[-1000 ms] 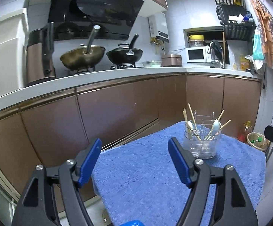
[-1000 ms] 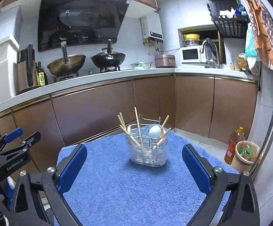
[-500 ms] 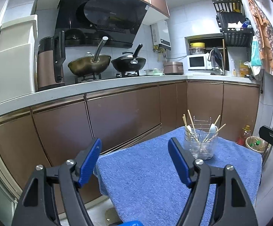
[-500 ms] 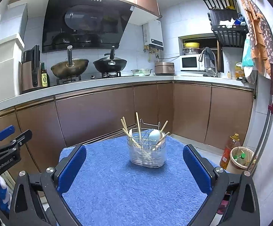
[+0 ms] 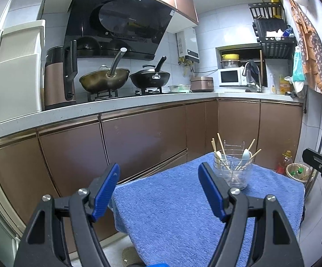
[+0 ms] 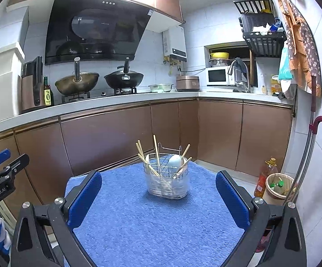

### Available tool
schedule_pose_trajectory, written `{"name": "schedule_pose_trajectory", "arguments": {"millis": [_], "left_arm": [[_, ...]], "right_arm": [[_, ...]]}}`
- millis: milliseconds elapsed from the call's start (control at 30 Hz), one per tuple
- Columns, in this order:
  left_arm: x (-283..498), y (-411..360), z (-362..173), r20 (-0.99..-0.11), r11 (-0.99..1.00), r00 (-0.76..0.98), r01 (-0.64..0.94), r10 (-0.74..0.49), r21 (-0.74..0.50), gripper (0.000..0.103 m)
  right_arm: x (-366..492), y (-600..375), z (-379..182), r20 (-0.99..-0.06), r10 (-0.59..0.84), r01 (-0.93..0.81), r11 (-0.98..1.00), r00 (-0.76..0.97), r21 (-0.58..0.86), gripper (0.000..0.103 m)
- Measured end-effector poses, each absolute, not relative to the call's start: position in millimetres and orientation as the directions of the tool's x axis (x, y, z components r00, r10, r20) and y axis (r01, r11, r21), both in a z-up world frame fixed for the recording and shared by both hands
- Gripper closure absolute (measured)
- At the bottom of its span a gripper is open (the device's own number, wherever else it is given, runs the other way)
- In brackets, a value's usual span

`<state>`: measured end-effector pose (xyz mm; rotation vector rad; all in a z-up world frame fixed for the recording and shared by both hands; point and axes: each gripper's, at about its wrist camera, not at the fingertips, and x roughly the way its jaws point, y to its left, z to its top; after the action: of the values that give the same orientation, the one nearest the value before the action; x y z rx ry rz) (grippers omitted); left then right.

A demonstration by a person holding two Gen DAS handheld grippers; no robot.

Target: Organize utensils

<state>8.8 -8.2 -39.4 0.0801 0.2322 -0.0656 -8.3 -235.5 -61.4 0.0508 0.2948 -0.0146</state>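
Both grippers are held above the near edge of a small worktop (image 6: 138, 222) draped in a blue towel. The left gripper (image 5: 158, 187) has its blue-padded fingers (image 5: 104, 191) spread wide apart, with nothing between them. The right gripper (image 6: 158, 194) likewise has its fingers (image 6: 232, 202) well apart and empty.

The utensil holder (image 6: 166, 183), a clear container with a wire basket inside, stands upright on the towel towards the far edge. From the right wrist view it sits at 12 o'clock, between the two fingers in line of sight but well beyond them. From the left wrist view it lies at about 2 o'clock, just past the right-hand finger.

Inside the holder stand several wooden chopsticks (image 6: 156, 151), leaning outward in different directions, and a pale spoon (image 6: 174, 160) with its bowl up. A second pale spoon appears at the left side of the holder, though the glass blurs it.

Brown kitchen cabinets (image 6: 107, 138) lie beyond the worktop.
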Motion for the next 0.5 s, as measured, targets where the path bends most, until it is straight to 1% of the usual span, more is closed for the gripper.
{"name": "schedule_pose_trajectory", "arguments": {"millis": [500], "left_arm": [[1.3,-4.4,-39.7,-0.222,0.996,0.973,0.07,-0.055,0.063,0.03]], "right_arm": [[-16.2,-232.4,-57.4,-0.284,-0.015,0.025,0.999,0.959,0.031,0.0]]}}
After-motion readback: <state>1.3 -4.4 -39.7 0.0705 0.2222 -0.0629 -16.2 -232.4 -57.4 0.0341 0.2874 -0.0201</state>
